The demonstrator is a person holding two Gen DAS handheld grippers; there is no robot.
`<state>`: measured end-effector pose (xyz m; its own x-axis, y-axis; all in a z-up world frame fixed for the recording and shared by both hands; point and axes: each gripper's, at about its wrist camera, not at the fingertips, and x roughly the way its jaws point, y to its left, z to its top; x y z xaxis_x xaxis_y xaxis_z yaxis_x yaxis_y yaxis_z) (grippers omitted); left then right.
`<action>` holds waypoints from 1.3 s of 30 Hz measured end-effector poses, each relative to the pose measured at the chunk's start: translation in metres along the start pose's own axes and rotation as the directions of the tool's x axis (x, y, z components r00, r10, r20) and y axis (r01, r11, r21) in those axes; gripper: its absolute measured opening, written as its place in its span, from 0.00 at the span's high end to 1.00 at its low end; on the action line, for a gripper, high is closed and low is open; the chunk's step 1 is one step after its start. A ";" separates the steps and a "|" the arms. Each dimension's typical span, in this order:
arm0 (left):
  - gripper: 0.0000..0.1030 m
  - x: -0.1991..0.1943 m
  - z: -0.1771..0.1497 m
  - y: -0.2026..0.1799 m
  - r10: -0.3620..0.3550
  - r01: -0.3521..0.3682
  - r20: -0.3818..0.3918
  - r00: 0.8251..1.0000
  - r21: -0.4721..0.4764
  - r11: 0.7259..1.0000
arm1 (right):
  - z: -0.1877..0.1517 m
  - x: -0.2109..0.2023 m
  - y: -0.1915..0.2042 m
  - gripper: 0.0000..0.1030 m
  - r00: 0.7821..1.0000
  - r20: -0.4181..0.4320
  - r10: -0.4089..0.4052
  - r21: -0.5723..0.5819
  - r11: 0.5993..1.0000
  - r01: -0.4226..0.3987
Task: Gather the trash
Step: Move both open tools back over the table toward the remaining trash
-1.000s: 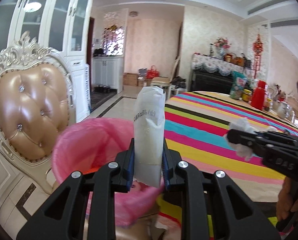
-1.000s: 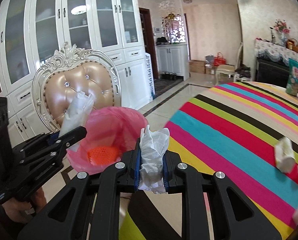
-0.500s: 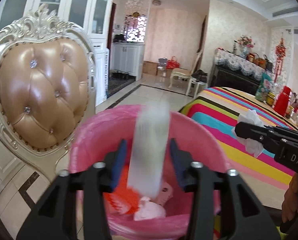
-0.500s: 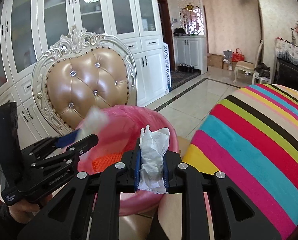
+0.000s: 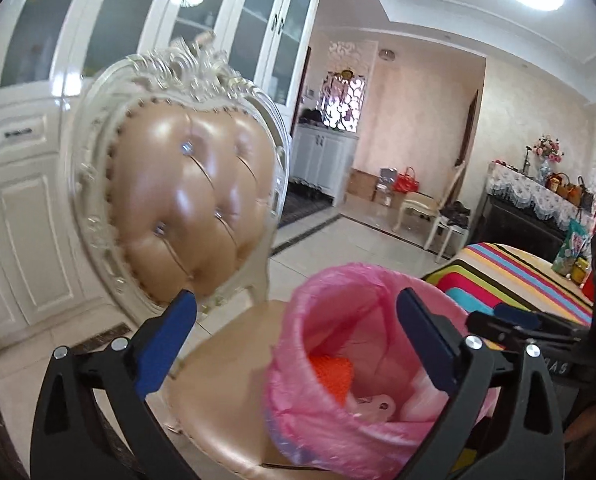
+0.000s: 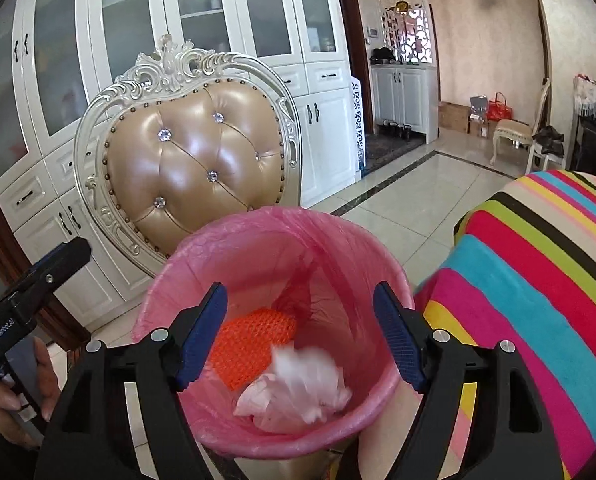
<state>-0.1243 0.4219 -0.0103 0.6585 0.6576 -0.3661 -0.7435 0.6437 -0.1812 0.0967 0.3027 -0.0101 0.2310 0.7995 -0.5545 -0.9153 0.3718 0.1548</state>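
A bin lined with a pink bag (image 6: 234, 240) stands on a chair seat. Inside lie an orange net (image 6: 250, 340) and white crumpled tissue (image 6: 298, 388), blurred as it falls. My right gripper (image 6: 299, 336) is open and empty right over the bin mouth. My left gripper (image 5: 296, 344) is open and empty, to the left of the bin (image 5: 337, 280); it also shows at the left edge of the right wrist view (image 6: 42, 272). The right gripper's fingers (image 5: 513, 320) show beyond the bin in the left wrist view.
The chair (image 6: 194, 160) has a tan tufted back and white carved frame. Its seat (image 5: 226, 392) holds the bin. A table with a striped cloth (image 6: 537, 264) lies to the right. White cabinets (image 6: 98, 40) stand behind. The tiled floor (image 6: 409, 196) is beyond.
Both grippers opened. The white packet left the left gripper and the tissue left the right gripper; both dropped into the bin. The left gripper swung left towards the chair back.
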 end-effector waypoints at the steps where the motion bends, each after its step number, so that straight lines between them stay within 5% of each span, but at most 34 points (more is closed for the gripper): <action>1: 0.05 -0.008 0.000 0.000 0.007 -0.007 0.013 1.000 0.009 1.000 | -0.001 -0.007 0.001 0.30 1.000 0.008 -0.004 -0.004 1.000 0.004; 8: 0.05 -0.034 -0.010 -0.030 -0.050 0.048 0.031 0.998 0.084 0.995 | -0.022 -0.072 -0.017 0.26 0.994 0.057 -0.094 0.011 0.996 0.094; 15: 0.05 -0.047 -0.033 -0.096 -0.219 0.220 -0.024 0.975 0.149 0.964 | -0.066 -0.137 -0.060 0.18 0.966 0.059 -0.254 0.085 0.965 0.248; 21: 0.05 -0.060 -0.053 -0.163 -0.393 0.401 -0.084 0.916 0.174 0.899 | -0.106 -0.196 -0.106 0.18 0.921 0.038 -0.387 0.178 0.910 0.375; 25: 0.05 -0.069 -0.069 -0.217 -0.496 0.522 -0.165 0.852 0.192 0.831 | -0.136 -0.245 -0.137 0.18 0.882 0.036 -0.470 0.251 0.858 0.447; 30: 0.05 -0.084 -0.090 -0.282 -0.561 0.605 -0.230 0.795 0.242 0.758 | -0.174 -0.298 -0.175 0.18 0.823 0.000 -0.568 0.326 0.778 0.537; 33: 0.05 -0.095 -0.106 -0.326 -0.603 0.666 -0.287 0.744 0.258 0.699 | -0.195 -0.327 -0.199 0.18 0.787 -0.029 -0.617 0.373 0.723 0.581; 39: 0.05 -0.104 -0.142 -0.395 -0.577 0.699 -0.407 0.708 0.287 0.655 | -0.222 -0.377 -0.231 0.18 0.725 -0.050 -0.687 0.429 0.641 0.637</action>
<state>0.0843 0.0433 -0.0304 0.8481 -0.0648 -0.5259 0.0063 0.9936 -0.1124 0.1482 -0.1889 -0.0181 0.7800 0.3006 -0.5489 -0.2979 0.9497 0.0968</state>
